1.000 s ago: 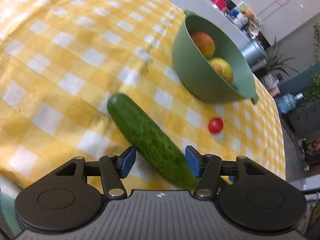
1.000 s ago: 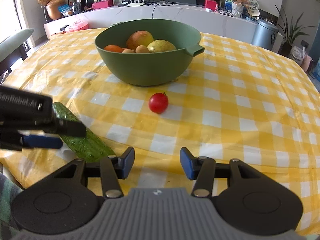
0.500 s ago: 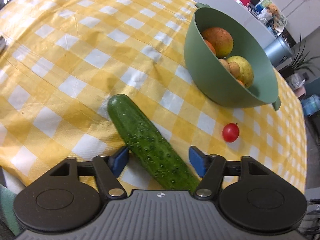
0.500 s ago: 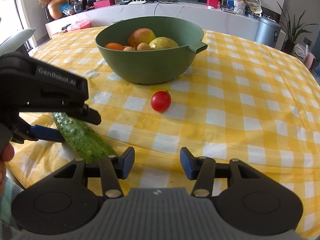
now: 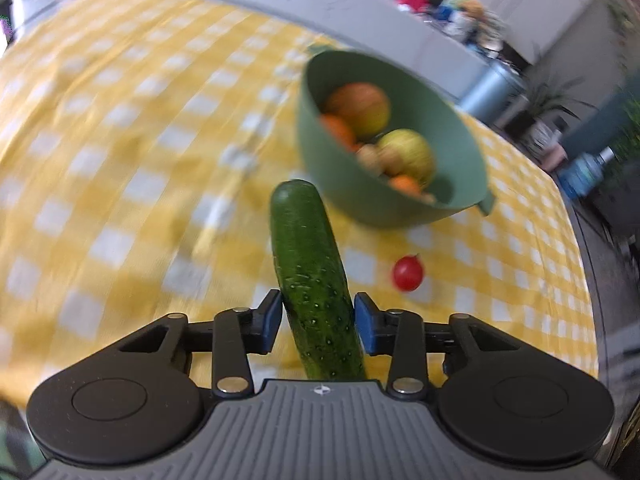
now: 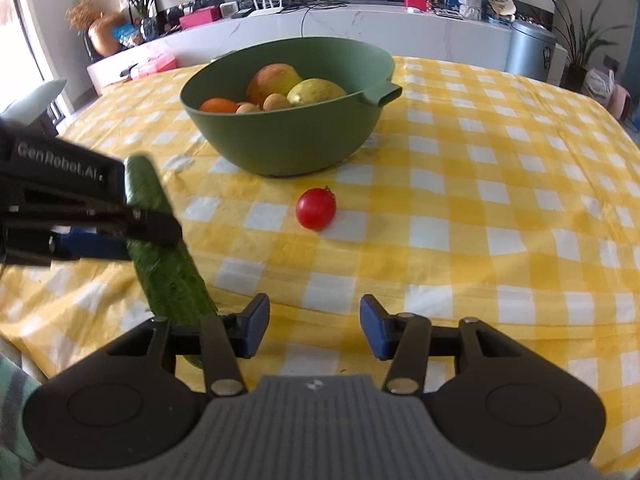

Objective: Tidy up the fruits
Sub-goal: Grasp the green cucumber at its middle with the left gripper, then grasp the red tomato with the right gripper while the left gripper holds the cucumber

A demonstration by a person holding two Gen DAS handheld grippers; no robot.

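Checked tablecloth (image 6: 460, 184); "GenRobot.AI", seemingly, on left gripper (image 6: 116, 240).

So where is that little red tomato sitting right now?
The tomato lies alone on the yellow checked tablecloth, just in front of the green bowl, apart from it. In the right wrist view it is right of the cucumber.

We see a round green plastic bowl (image 6: 288, 136) standing on the worktop (image 6: 480, 208) under a yellow-and-white checked cloth, with several fruits (image 6: 276, 84) in it. A small red cherry tomato (image 6: 316, 208) lies on the cloth just in front of the bowl. Left of the tomato, a long green bumpy cucumber (image 5: 312, 276) sits tilted between the pads of the left claw (image 5: 318, 318). Our right claw (image 6: 314, 332) is nearest us, before the tomato.
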